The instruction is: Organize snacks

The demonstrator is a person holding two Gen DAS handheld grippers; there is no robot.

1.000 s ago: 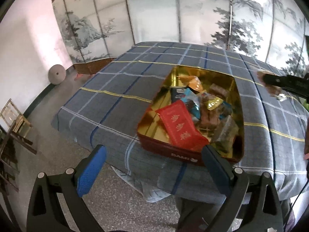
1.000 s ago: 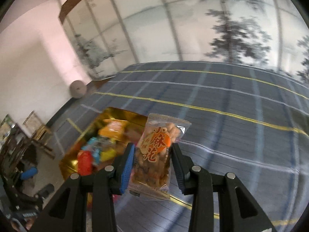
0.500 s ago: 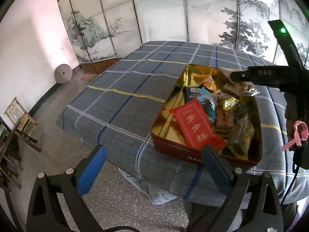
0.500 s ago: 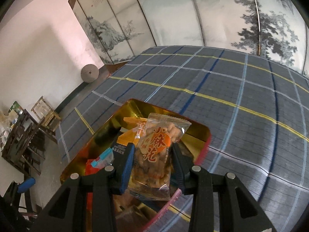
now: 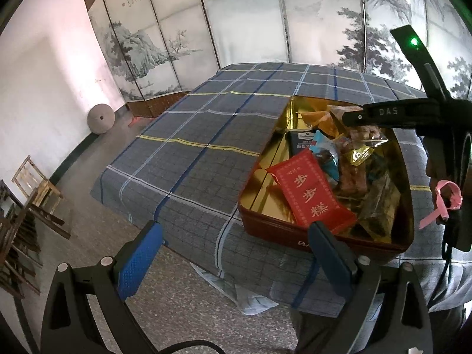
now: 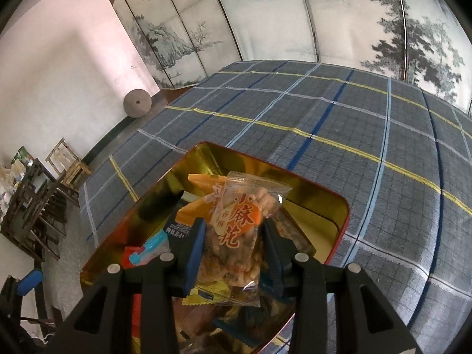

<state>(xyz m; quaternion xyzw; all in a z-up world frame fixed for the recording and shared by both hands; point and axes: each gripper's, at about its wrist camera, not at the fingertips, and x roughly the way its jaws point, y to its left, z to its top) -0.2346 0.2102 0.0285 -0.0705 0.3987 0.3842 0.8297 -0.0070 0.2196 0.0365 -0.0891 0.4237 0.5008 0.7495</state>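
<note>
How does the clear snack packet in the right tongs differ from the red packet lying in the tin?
The clear packet is transparent, showing fried twists; the red packet is opaque. The clear packet is held in the right tongs above the tin; the red packet rests inside. Both carry Chinese lettering.

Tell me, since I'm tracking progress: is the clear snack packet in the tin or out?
Out. The packet sits between the right gripper's fingers, above the open tin.

Red, gold-lined tin (image 5: 267,227); blue-grey plaid tablecloth (image 5: 206,135)
</note>
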